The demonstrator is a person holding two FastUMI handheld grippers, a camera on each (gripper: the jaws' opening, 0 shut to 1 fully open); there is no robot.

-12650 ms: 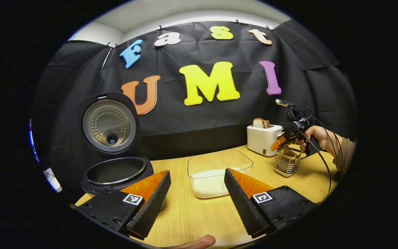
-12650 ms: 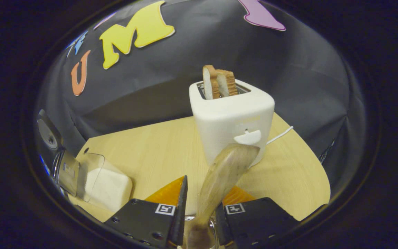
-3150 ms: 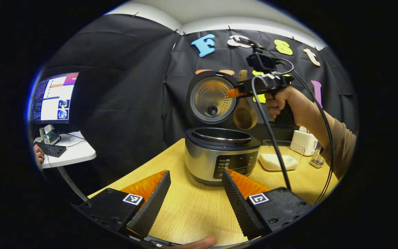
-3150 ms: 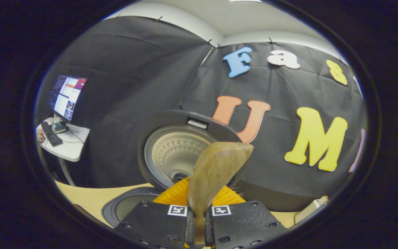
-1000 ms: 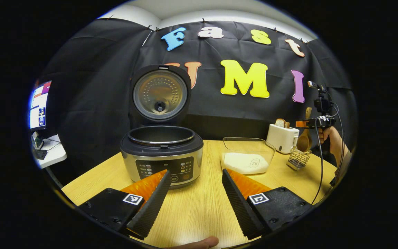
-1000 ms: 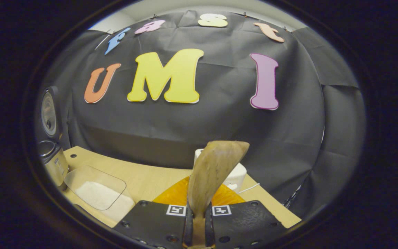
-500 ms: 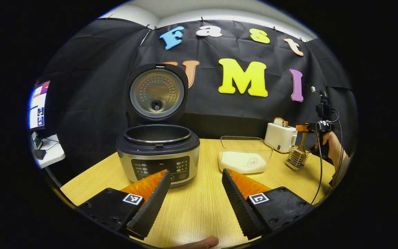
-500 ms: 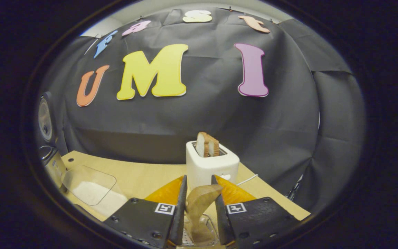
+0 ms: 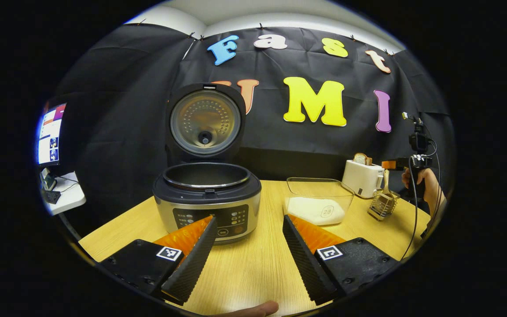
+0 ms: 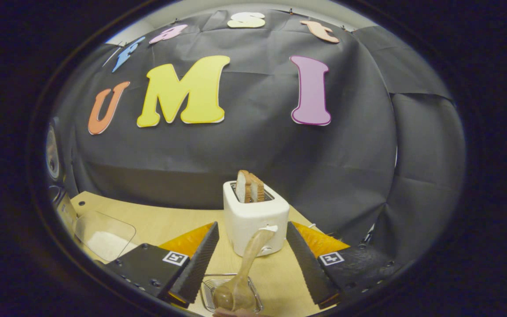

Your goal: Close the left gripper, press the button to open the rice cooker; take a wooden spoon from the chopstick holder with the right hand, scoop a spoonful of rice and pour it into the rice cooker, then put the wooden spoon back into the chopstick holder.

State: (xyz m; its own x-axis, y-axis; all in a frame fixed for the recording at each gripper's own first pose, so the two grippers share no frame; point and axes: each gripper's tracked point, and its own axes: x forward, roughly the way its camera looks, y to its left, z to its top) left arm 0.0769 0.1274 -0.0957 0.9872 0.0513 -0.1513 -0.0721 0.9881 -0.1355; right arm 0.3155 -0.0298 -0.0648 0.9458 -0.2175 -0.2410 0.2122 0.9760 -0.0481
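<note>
Now our right gripper has spread apart and let go: the wooden spoon stands bowl-down in the chopstick holder, near the toaster. Our left gripper stays apart. We judge the task finished.

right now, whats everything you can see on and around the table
rice cooker: 1, silver and black, lid up, left of table middle
clear container of rice: 1, white rice, right of the cooker
toaster: 1, white, two bread slices in it, back right
chopstick holder: 1, wire, in front of the toaster
wooden spoon: 1, brown, standing in the holder, bowl down
table: 1, light wood
monitor: 1, lit, far left, above a small white side table
left gripper: open, over the near table edge
right gripper: open, above the holder, spoon between its fingers untouched
hand: holds the right gripper
</note>
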